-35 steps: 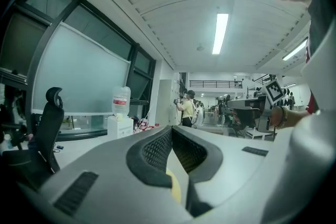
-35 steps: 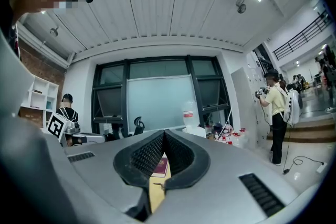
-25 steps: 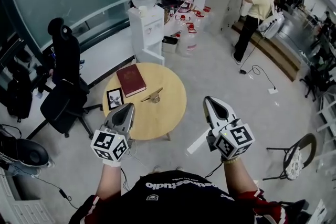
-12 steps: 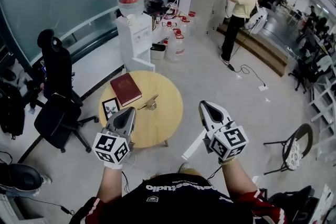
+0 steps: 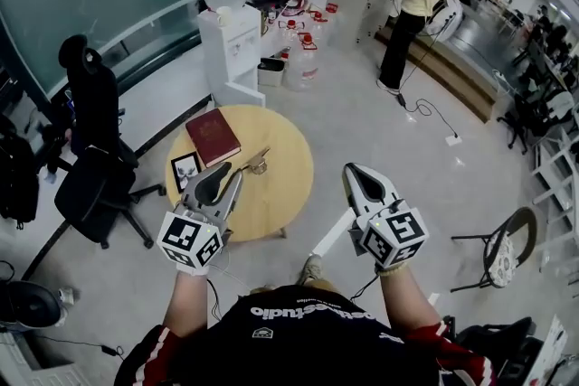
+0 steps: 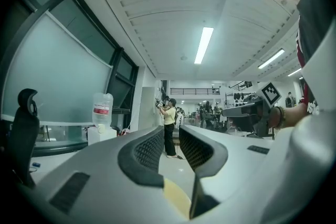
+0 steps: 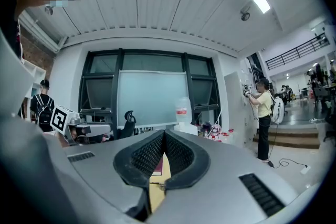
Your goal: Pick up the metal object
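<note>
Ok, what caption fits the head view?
Left gripper, empty jaws just opened, and shut right gripper held before a round wooden table bearing a small metal object.

Shiny metal object (image 5: 257, 164); smooth pale wooden table (image 5: 285, 187); book (image 5: 213, 136), matt dark-red cover.

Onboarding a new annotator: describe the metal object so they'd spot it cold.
Find the round wooden table near the water dispenser. Three things lie on it: a dark red book, a small framed picture and, right of both near the table's middle, the metal object. It alone is shiny and slender, not flat and rectangular.
</note>
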Tool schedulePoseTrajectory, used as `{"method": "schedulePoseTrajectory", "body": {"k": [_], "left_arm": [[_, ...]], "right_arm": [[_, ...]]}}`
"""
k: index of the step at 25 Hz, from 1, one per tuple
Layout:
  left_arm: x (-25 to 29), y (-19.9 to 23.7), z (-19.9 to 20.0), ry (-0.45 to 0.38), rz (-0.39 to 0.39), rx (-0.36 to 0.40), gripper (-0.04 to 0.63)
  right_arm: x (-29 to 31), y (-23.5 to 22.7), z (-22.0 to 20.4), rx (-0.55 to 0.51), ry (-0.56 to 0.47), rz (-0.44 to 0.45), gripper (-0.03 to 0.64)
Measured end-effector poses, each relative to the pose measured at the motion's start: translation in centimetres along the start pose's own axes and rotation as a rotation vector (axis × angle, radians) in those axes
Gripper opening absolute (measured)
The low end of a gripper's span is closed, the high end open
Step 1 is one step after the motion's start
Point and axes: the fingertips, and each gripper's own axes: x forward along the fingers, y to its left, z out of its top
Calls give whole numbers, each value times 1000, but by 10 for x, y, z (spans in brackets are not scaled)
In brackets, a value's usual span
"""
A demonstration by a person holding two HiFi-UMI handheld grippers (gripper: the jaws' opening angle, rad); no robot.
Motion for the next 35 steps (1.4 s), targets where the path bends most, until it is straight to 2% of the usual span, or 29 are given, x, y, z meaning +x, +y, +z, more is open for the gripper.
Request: {"method": "schedulePoseTrajectory", "body": {"k": [2,9,16,25,30,35], "left_arm": [[2,-3,-4,9,-5,25,121],[17,-7,-28,61,-21,108,135],[52,1,-63,133,-76,134,135],[97,25,-124,238,-68,239,135],[119,26,-161,275,-93,260,135],[134,32,-206,335,-89,245,135]], "right_arm": [[0,2,-4,-2,5,4,26],[-2,3,-11,-3,15,22,28],[6,-9,-28,4,37,17,26],[31,-36,-45,10,90,17,27],[51,-55,-58,30,103,24,26],[73,-64,-68,42,108,54,26]]}}
